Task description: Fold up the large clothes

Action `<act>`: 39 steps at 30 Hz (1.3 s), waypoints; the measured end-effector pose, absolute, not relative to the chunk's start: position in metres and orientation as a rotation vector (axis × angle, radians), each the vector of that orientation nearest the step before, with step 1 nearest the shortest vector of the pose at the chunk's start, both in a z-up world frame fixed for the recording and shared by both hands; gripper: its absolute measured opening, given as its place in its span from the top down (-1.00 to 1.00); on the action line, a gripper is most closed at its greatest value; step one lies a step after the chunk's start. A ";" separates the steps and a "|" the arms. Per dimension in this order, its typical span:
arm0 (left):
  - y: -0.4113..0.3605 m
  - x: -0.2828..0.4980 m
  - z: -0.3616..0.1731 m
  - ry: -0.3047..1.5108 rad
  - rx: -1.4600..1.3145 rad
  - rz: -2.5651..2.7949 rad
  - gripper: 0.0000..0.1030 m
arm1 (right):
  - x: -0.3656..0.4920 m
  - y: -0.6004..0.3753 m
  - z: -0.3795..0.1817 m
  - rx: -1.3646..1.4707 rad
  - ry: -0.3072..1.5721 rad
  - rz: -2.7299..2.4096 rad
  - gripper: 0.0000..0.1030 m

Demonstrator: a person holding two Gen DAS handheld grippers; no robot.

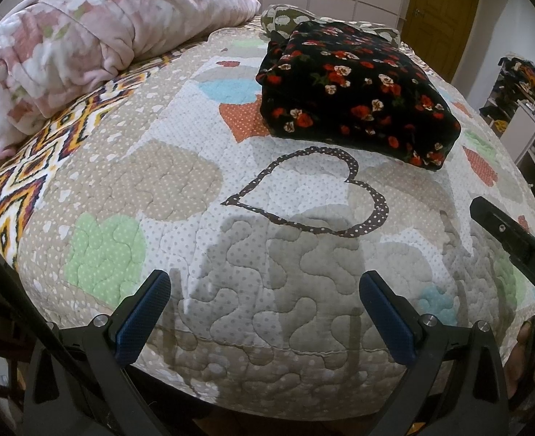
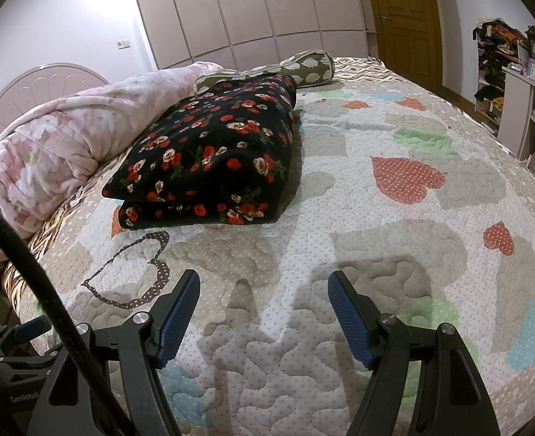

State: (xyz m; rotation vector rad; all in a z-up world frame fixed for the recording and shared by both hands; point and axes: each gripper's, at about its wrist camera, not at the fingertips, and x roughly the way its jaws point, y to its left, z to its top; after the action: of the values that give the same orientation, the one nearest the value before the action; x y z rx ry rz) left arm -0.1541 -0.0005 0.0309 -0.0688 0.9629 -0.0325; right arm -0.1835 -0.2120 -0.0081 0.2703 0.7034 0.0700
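Left gripper [image 1: 265, 283]: my left claw, blue-padded fingers spread wide apart, holding nothing; it hangs over the near part of the quilt, clear of the garment.

Right gripper [image 2: 263, 285]: my right claw, fingers likewise apart and empty, above the near part of the quilt; its black body also shows at the right edge of my left view.

Floral garment [image 1: 354, 91]: black fabric with red and cream flowers, folded into a thick stacked rectangle; it lies flat on the quilt, well apart from both of my claws, ahead of them toward the far side of the bed. From my right view [image 2: 209, 163] two folded layers show at its near edge.

Quilt [image 1: 180, 181]: heart-patterned bedspread covering the bed; a dark dotted heart outline [image 1: 311, 192] lies between my left claw and the garment.

Pink blanket [image 1: 67, 47]: bundled floral comforter, heaped at the left, near the garment's left side.

Olive cushion [image 2: 311, 67]: patterned roll just behind the garment, touching its far end.

Cable [image 2: 49, 298]: black cord crossing the lower left of my right view.

Door [image 2: 405, 18]: wooden, shut, beyond the bed.

Shelves [image 2: 521, 83]: at the right wall, bearing clocks and piled clothes.
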 end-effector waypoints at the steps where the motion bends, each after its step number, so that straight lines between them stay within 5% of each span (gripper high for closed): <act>1: 0.000 -0.155 0.030 0.963 -0.069 -0.032 -1.00 | -0.183 -0.212 -0.008 0.271 0.704 0.071 -0.51; 39: -0.001 -0.155 0.026 0.976 -0.069 -0.034 -1.00 | -0.184 -0.211 -0.009 0.271 0.704 0.070 -0.52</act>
State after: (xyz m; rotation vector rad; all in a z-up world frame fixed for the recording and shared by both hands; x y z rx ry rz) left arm -0.1553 -0.0009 0.0262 -0.0686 0.9762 -0.0343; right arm -0.1844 -0.2114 -0.0093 0.2706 0.7037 0.0696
